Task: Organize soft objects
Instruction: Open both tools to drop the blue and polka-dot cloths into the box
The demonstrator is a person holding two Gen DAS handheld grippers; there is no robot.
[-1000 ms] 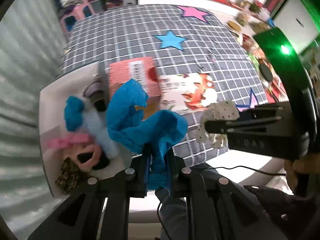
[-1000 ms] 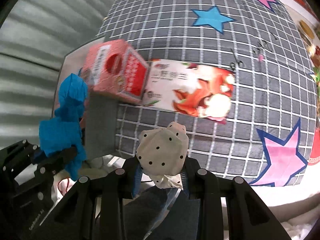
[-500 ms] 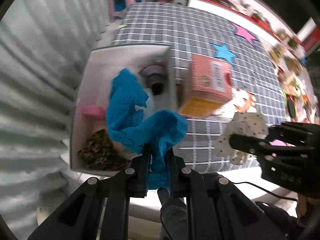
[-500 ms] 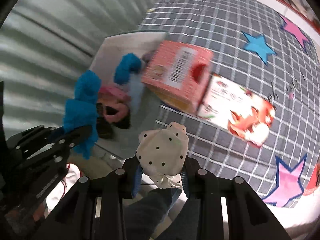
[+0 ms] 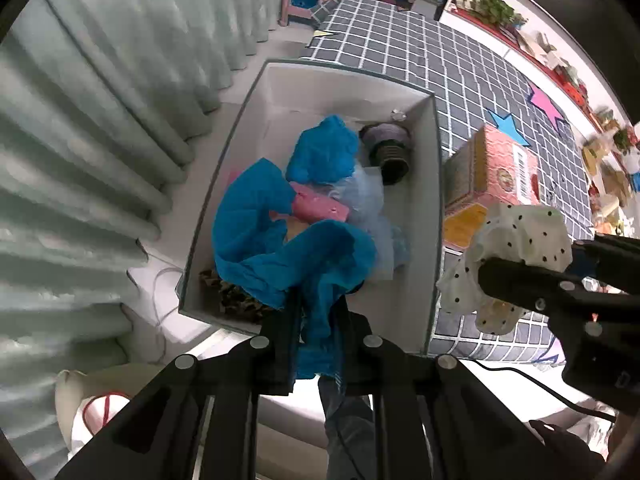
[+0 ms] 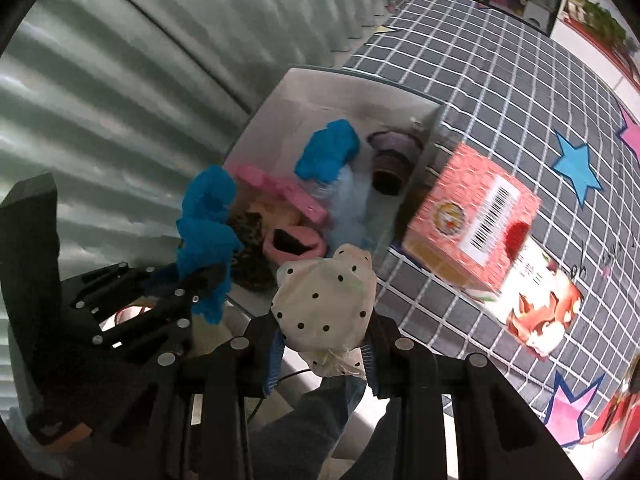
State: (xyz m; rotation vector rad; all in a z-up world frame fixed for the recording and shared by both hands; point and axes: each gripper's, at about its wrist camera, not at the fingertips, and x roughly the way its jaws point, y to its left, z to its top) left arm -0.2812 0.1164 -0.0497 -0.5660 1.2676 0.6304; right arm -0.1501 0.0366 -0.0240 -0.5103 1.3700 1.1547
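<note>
Both your wrist views look steeply down, close above the shared white box (image 5: 434,184) (image 6: 256,128)

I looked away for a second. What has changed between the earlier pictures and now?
Both grippers swung from over the checked cloth toward the white box, which now lies below them. The left gripper stays shut on the blue cloth, the right gripper on the dotted cloth. Nothing was released.
</note>
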